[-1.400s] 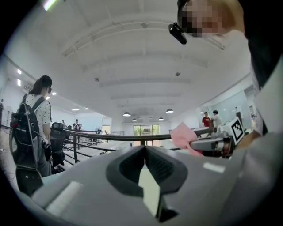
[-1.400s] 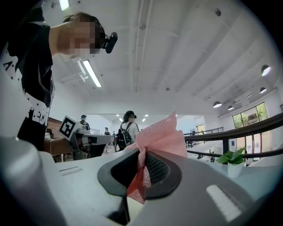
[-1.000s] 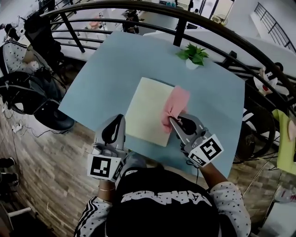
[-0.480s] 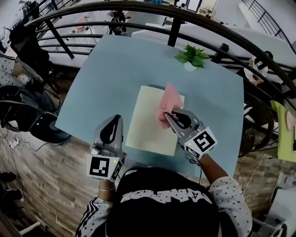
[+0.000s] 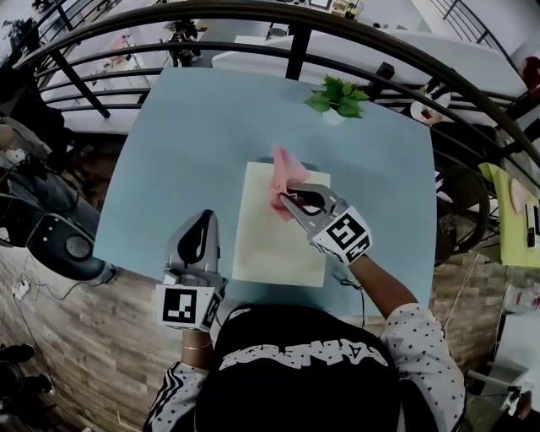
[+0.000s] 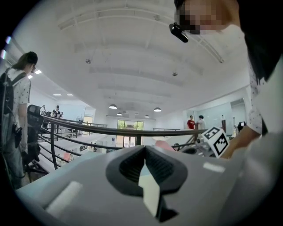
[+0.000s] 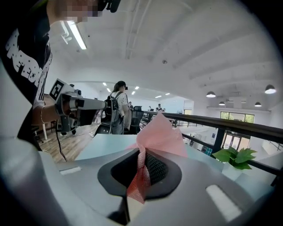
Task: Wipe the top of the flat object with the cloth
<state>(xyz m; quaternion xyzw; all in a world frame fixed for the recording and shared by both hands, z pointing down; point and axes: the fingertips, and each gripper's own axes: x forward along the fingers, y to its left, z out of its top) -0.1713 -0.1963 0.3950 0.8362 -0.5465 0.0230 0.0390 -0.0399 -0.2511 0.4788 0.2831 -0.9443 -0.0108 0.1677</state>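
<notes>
A pale yellow flat board (image 5: 272, 245) lies on the light blue table (image 5: 186, 143). My right gripper (image 5: 287, 199) is shut on a pink cloth (image 5: 283, 175), which rests over the board's far edge. In the right gripper view the pink cloth (image 7: 152, 145) is pinched between the jaws and fans out ahead of them. My left gripper (image 5: 202, 229) hovers at the table's near edge, left of the board. In the left gripper view its jaws (image 6: 145, 174) are closed together with nothing in them.
A small potted plant (image 5: 336, 99) stands at the table's far edge. A dark metal railing (image 5: 253, 13) curves behind the table. A wooden floor (image 5: 84, 337) lies to the near left. A person (image 6: 15, 110) with a backpack stands at the left.
My right gripper has carried the pink cloth from the board's right side up and leftward to its far edge. The left gripper has barely moved.
</notes>
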